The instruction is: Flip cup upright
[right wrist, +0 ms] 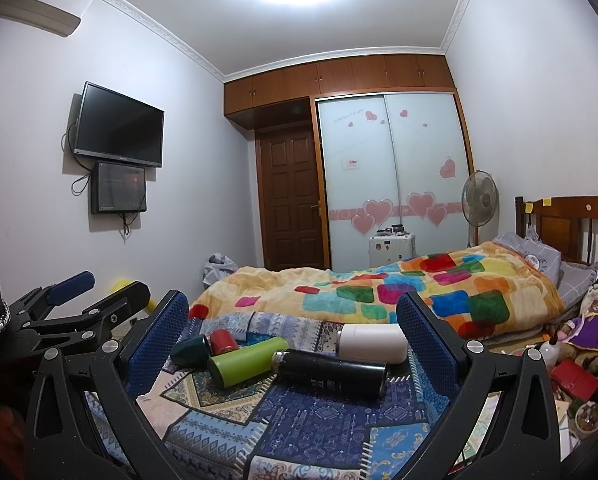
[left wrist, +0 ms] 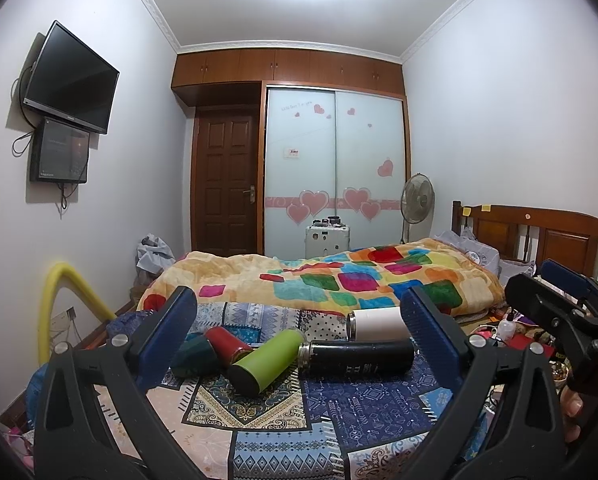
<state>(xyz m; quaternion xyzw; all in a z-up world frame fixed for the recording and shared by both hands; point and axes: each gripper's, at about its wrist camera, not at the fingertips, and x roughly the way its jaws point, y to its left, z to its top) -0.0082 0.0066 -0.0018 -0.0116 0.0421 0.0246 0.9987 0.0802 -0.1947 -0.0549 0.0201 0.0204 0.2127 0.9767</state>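
Several cups lie on their sides on a patchwork cloth (left wrist: 363, 408): a black one (left wrist: 359, 358) (right wrist: 335, 372), a white one (left wrist: 379, 324) (right wrist: 375, 342), a green one (left wrist: 267, 360) (right wrist: 247, 362), a red one (left wrist: 227, 344) (right wrist: 223, 341) and a dark teal one (left wrist: 193, 354) (right wrist: 189, 350). My left gripper (left wrist: 299, 312) is open and empty, hovering in front of the cups. My right gripper (right wrist: 293, 312) is open and empty, likewise in front of them. The right gripper also shows at the right edge of the left wrist view (left wrist: 539, 288), the left gripper at the left of the right wrist view (right wrist: 99, 288).
A bed with a colourful blanket (left wrist: 339, 276) lies behind the cloth. A wooden headboard (left wrist: 539, 236), a standing fan (left wrist: 417, 200) and a white suitcase (left wrist: 327, 240) are further back. Clutter with a small bottle (right wrist: 549, 350) sits at the right. A yellow tube (left wrist: 59, 300) stands at the left.
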